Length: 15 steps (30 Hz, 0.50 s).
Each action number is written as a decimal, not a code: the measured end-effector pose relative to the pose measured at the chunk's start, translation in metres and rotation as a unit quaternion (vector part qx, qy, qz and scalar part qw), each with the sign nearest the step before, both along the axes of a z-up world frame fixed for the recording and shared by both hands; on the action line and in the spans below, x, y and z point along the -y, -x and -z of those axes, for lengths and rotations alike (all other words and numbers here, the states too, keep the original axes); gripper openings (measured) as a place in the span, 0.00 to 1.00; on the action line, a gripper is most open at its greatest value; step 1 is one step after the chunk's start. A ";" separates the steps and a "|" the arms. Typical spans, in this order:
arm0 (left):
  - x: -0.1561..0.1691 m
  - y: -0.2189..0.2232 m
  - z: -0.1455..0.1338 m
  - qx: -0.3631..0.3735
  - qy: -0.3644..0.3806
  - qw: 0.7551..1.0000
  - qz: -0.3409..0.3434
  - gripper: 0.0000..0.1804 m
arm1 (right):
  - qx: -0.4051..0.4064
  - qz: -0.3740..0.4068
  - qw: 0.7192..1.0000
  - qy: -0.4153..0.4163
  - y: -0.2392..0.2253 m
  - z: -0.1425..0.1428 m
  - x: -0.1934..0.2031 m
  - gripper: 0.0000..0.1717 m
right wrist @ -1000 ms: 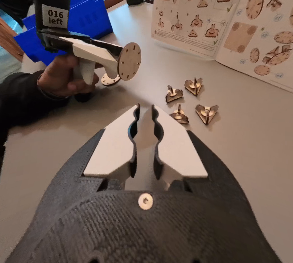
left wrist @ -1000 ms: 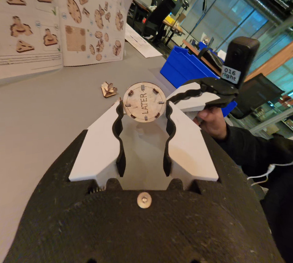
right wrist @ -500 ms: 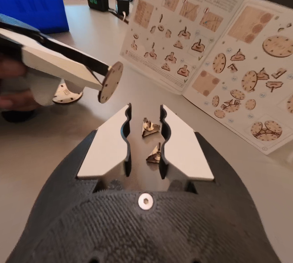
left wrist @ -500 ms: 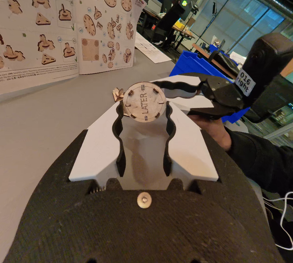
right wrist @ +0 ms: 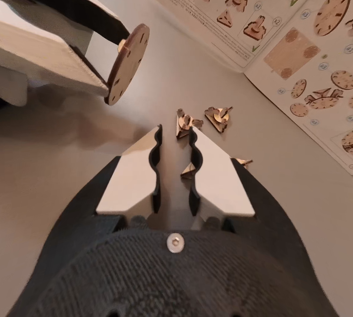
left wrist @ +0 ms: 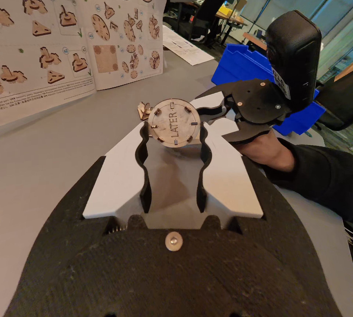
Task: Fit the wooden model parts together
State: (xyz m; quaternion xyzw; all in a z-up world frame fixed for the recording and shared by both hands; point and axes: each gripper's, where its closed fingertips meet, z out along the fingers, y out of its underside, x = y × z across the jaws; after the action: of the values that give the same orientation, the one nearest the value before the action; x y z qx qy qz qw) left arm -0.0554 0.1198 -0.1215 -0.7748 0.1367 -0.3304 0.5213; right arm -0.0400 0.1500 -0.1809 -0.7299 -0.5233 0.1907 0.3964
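A round wooden disc (left wrist: 174,122) with slots near its rim is being clamped at its edges by the left gripper (left wrist: 173,129) above the grey tabletop (left wrist: 57,145). The right gripper (right wrist: 175,128) is hovering with fingers apart and nothing between them — just over small triangular wooden pieces (right wrist: 217,119) lying on the tabletop, near an open instruction booklet (right wrist: 286,21) and a blue bin (left wrist: 242,67).

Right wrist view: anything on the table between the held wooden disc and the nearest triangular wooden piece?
Nothing. In the right wrist view, bare grey table separates the wooden disc, clamped in the left tongs, from the triangular wooden piece.
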 end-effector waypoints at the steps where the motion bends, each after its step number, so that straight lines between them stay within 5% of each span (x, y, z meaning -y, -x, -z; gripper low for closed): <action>1: 0.000 0.001 0.000 0.003 0.001 1.000 0.000 0.30 | -0.002 0.001 1.000 0.001 0.000 0.000 0.000 0.12; 5: -0.002 0.005 -0.001 0.028 0.010 1.000 -0.004 0.30 | -0.007 -0.001 1.000 0.019 0.000 0.000 0.000 0.01; 15: -0.004 0.014 -0.006 0.049 0.010 0.999 -0.014 0.30 | -0.044 -0.057 0.994 0.079 -0.016 -0.005 0.022 0.00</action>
State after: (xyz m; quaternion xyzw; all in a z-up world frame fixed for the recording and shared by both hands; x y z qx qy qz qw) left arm -0.0690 0.1236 -0.1155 -0.7650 0.0965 -0.3618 0.5239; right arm -0.0242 0.1280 -0.1755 -0.7189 -0.5291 0.2856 0.3489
